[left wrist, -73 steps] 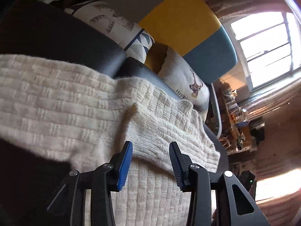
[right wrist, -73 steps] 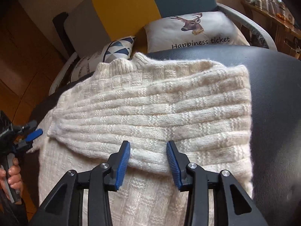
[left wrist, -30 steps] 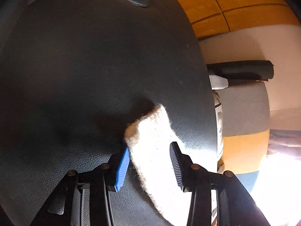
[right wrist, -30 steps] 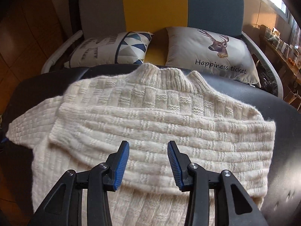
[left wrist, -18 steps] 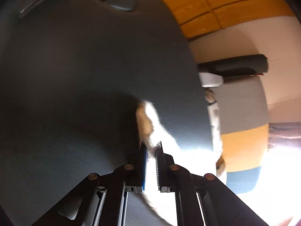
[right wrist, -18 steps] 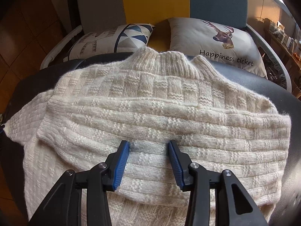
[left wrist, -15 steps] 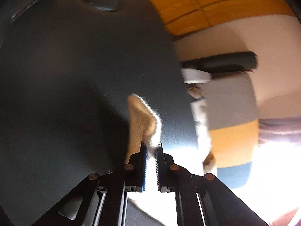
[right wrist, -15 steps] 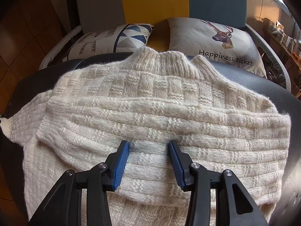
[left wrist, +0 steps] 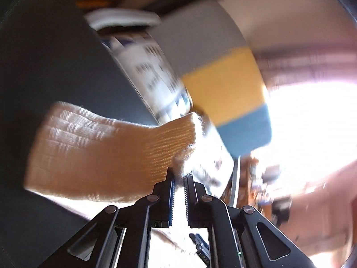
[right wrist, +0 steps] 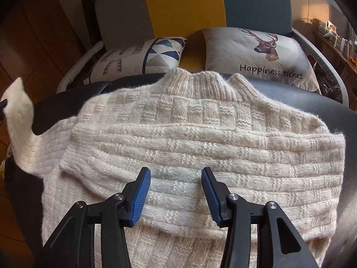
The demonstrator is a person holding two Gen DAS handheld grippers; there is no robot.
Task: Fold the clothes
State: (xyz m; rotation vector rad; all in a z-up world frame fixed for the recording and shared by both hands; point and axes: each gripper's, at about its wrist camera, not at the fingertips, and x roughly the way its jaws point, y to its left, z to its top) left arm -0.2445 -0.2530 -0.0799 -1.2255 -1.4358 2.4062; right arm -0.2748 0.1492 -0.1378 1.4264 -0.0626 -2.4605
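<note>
Across the black leather tabletop (right wrist: 323,109) we have the cream basket-knit sweater (right wrist: 200,120) lying flat, collar toward the cushions, one sleeve already folded across its chest. Off its other side, our left gripper (left wrist: 178,178) has its fingers clenched on the other sleeve's cuff (left wrist: 176,140), lifted clear. Our right gripper (right wrist: 176,178) hovers released above the folded sleeve. That second sleeve and the body folds remain.
</note>
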